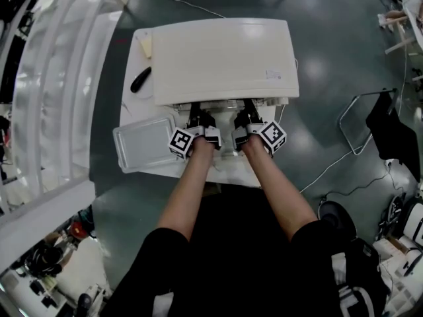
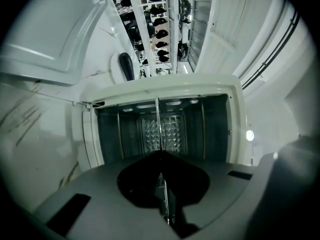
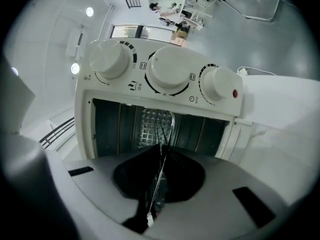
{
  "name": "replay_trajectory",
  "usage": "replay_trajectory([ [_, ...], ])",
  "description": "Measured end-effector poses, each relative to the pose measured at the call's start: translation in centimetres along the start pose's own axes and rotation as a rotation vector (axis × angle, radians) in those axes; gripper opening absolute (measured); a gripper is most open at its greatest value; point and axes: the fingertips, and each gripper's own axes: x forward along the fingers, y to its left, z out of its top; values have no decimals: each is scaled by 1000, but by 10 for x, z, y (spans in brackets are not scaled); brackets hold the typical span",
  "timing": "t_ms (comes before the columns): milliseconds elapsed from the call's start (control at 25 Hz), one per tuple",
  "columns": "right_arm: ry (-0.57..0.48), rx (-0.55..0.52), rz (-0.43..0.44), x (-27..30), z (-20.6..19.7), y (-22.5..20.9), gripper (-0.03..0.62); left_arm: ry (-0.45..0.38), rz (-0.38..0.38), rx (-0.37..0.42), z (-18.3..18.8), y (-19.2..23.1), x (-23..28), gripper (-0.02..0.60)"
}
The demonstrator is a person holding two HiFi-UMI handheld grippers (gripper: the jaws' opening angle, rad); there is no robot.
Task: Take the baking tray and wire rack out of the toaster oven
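Observation:
The white toaster oven [image 1: 221,58] stands on a white table [image 1: 130,107], seen from above. Both grippers reach into its front opening side by side. My left gripper [image 1: 198,121] is shut on the thin wire rack [image 2: 158,124], which shows edge-on as a bright line running into the dark oven cavity [image 2: 130,134]. My right gripper [image 1: 248,119] is shut on the same wire rack [image 3: 169,126], just below the three white knobs [image 3: 167,71]. In their own views, the left gripper [image 2: 161,154] and right gripper [image 3: 162,148] have their jaws closed together on the wire. The grey baking tray [image 1: 142,144] lies on the table, left of the left gripper.
A dark handled object [image 1: 140,79] lies on the table at the oven's left side. A cable [image 1: 330,167] trails across the floor at right, near a metal chair frame [image 1: 370,121]. White shelving [image 1: 53,84] runs along the left.

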Motion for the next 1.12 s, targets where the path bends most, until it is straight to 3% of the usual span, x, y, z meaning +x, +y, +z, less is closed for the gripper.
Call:
replay_trajectory([
  [400,-4,38,6,-29,-9,-4,32,23,20,50,-8,2,-35,18],
  [1120,19,19,47,-75,-22,0,26,45,-84,-6,-21,-11,-80,18],
])
